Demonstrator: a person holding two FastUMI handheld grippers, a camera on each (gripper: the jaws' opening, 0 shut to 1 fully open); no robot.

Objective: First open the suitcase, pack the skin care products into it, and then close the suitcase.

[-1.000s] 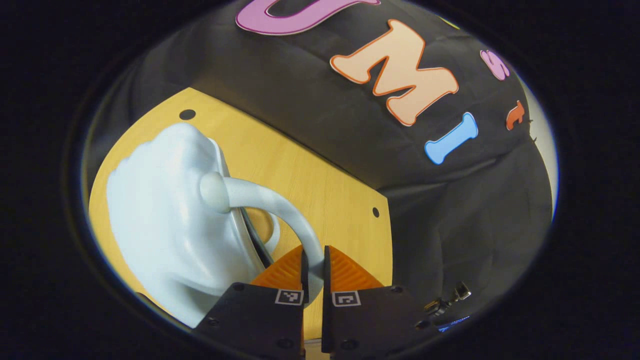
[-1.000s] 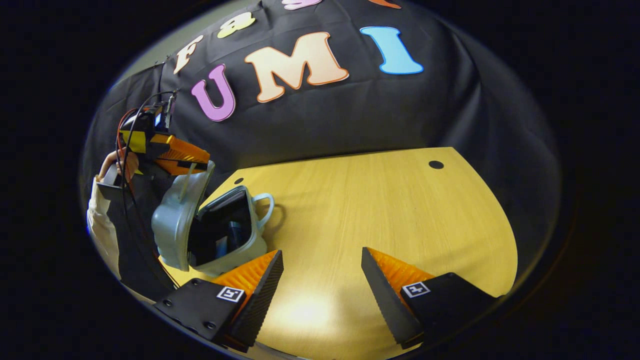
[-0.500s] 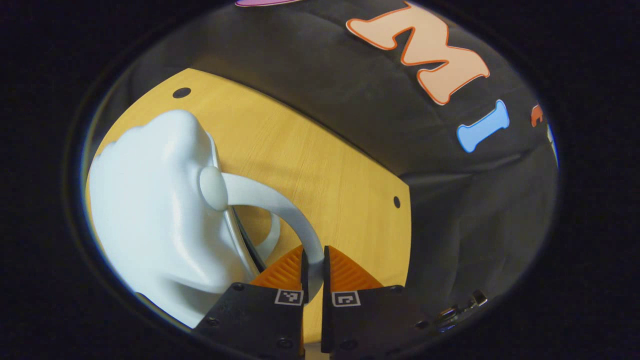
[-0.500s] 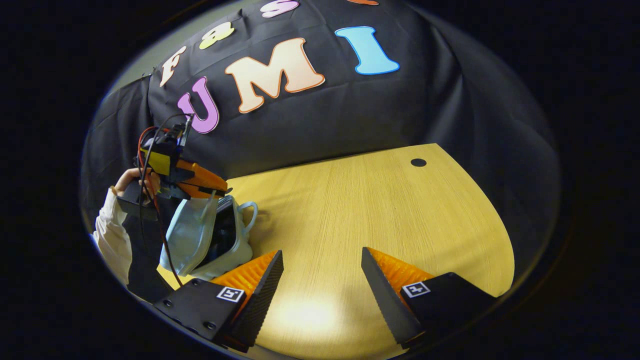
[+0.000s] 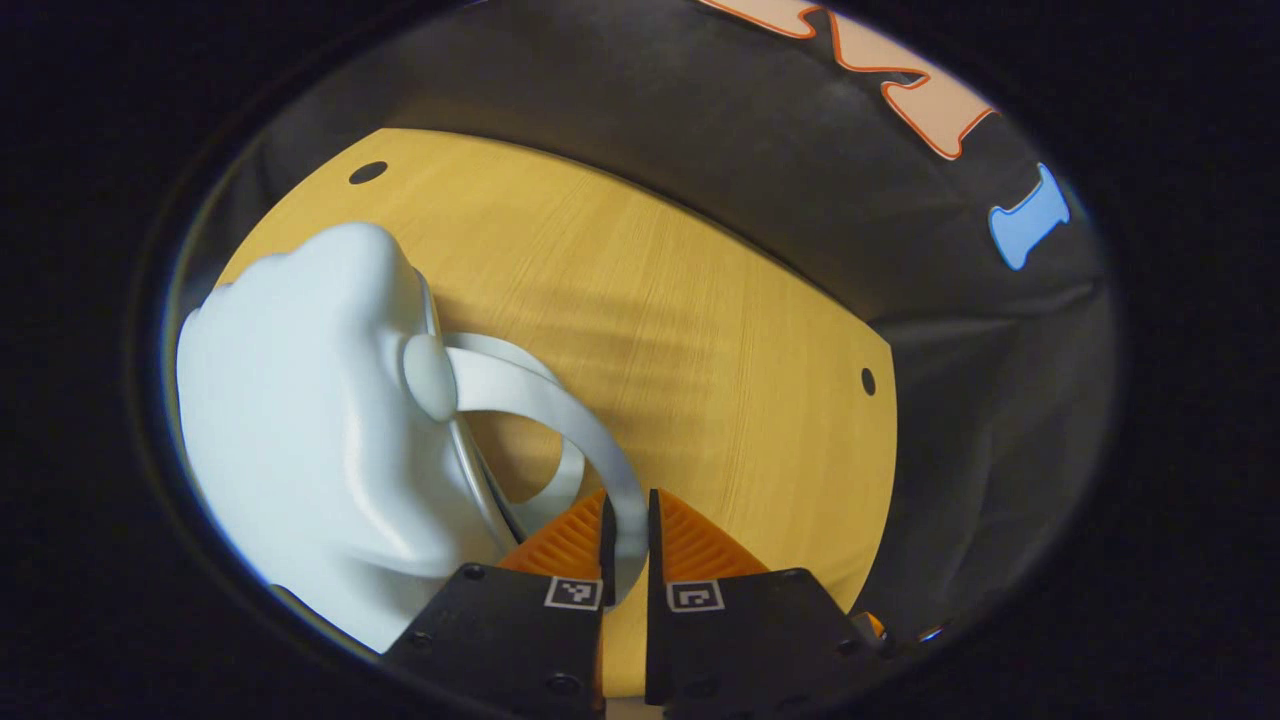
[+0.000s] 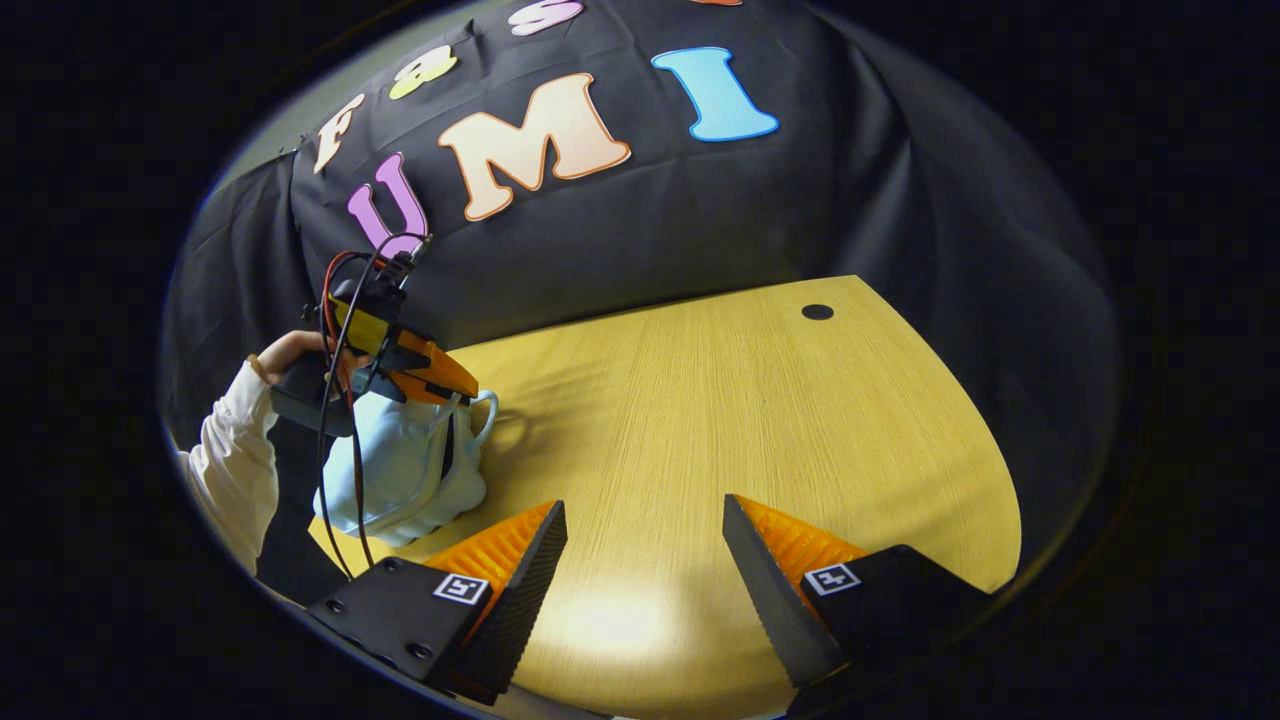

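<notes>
— Pale blue plastic: how many cases are counted?

— One suitcase, set at the left end of the table, with two loop handles seen in the left gripper view. The near handle is pinched between the narrowed fingers of the left gripper.

— And the surface?

— Yellow wood grain, with round holes near its edges; black cloth is hung behind it as the wall.

— What is added by the right gripper view?

— The suitcase is seen from farther off, nearly closed, a dark gap being left along its seam. The left gripper is shown above it, held by a hand in a white sleeve. The right gripper is held with fingers spread wide over bare table, nothing between them.
</notes>
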